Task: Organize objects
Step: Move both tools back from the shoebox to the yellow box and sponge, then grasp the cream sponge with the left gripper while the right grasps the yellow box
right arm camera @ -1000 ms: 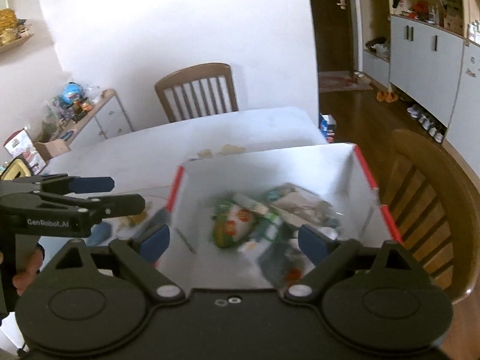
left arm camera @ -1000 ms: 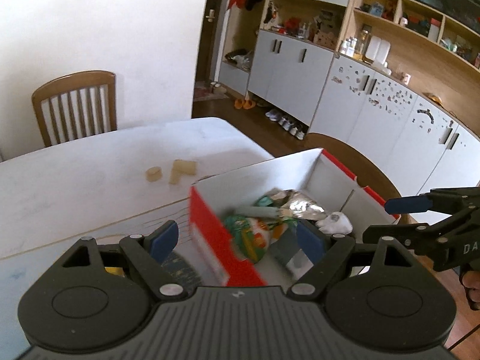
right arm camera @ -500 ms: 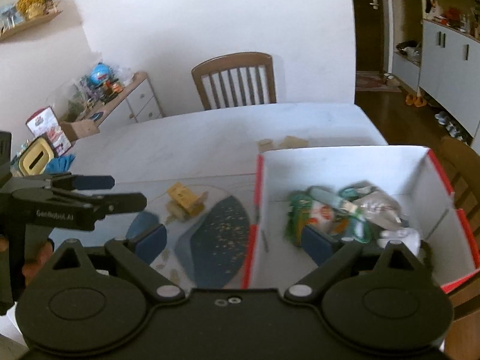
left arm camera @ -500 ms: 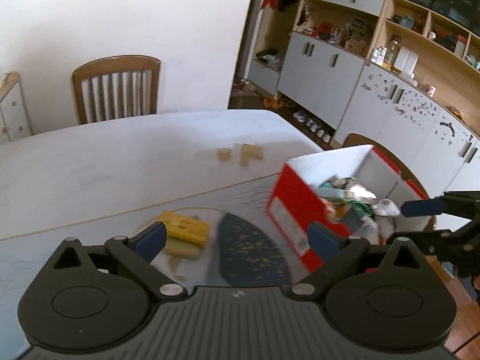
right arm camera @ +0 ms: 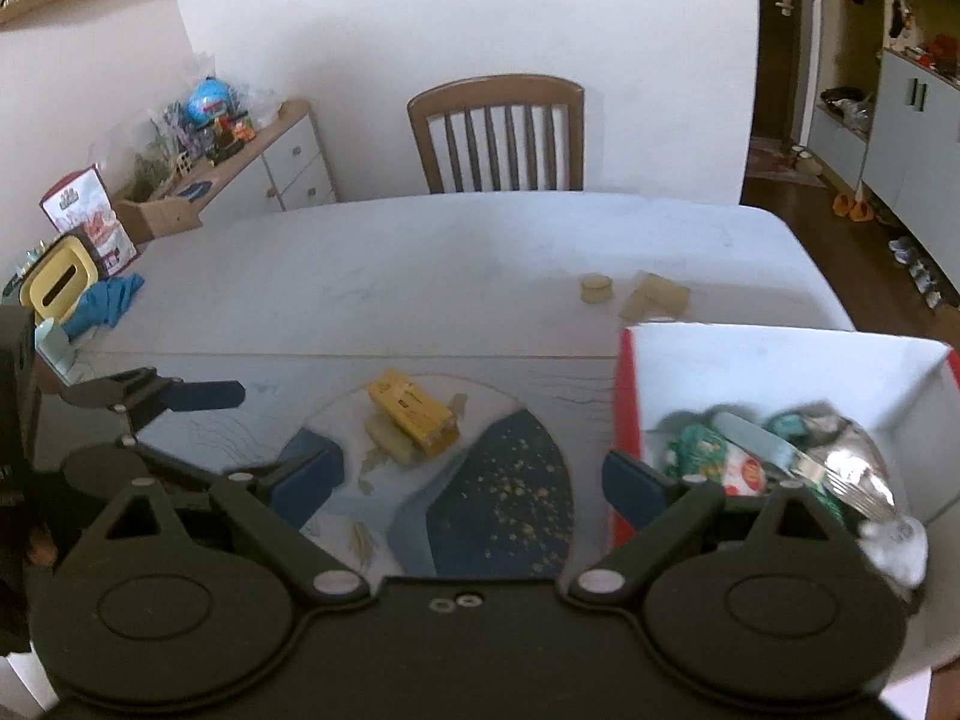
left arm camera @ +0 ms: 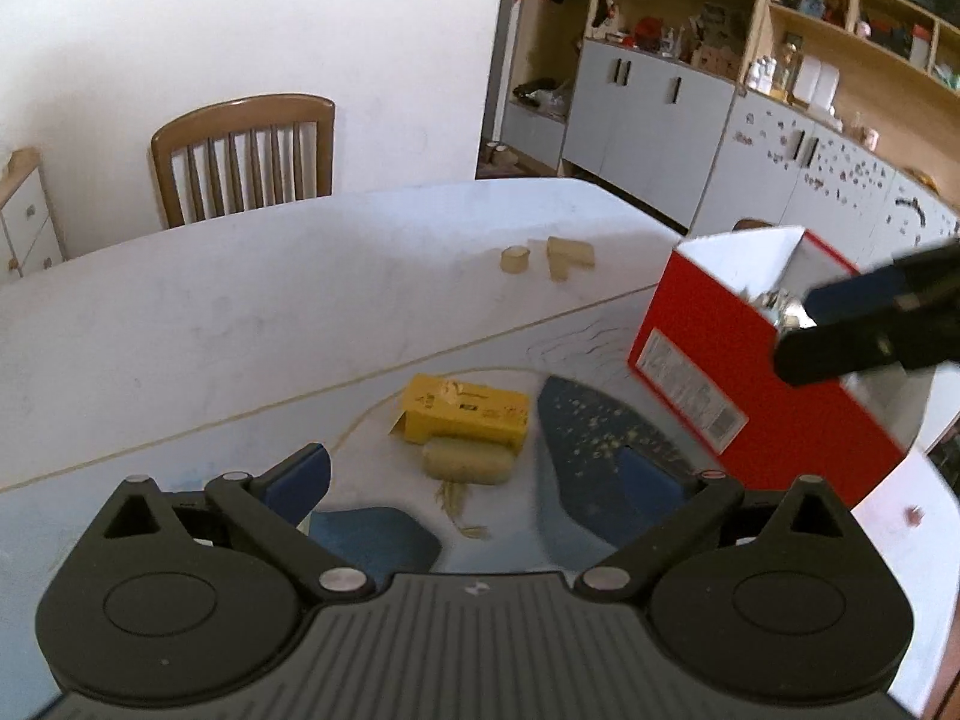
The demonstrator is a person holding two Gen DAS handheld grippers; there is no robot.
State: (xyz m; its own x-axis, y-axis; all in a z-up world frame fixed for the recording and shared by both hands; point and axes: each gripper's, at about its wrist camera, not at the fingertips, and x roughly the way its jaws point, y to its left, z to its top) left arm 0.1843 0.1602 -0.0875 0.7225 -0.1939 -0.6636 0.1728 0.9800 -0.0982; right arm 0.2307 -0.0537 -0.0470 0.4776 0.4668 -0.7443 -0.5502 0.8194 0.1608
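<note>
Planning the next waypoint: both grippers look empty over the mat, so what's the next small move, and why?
Probably ease the left gripper down and forward onto the yellow box. Its jaws stand wide open with nothing between them, and the box lies loose on the mat just ahead, outside the red box that already holds packets. The right gripper is open too, but nearer the red box.

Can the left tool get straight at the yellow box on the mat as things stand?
Probably yes. The left tool is open and empty, and the yellow box lies just ahead of it on the mat with nothing between. A beige roll lies against the box's near side and might get nudged.
</note>
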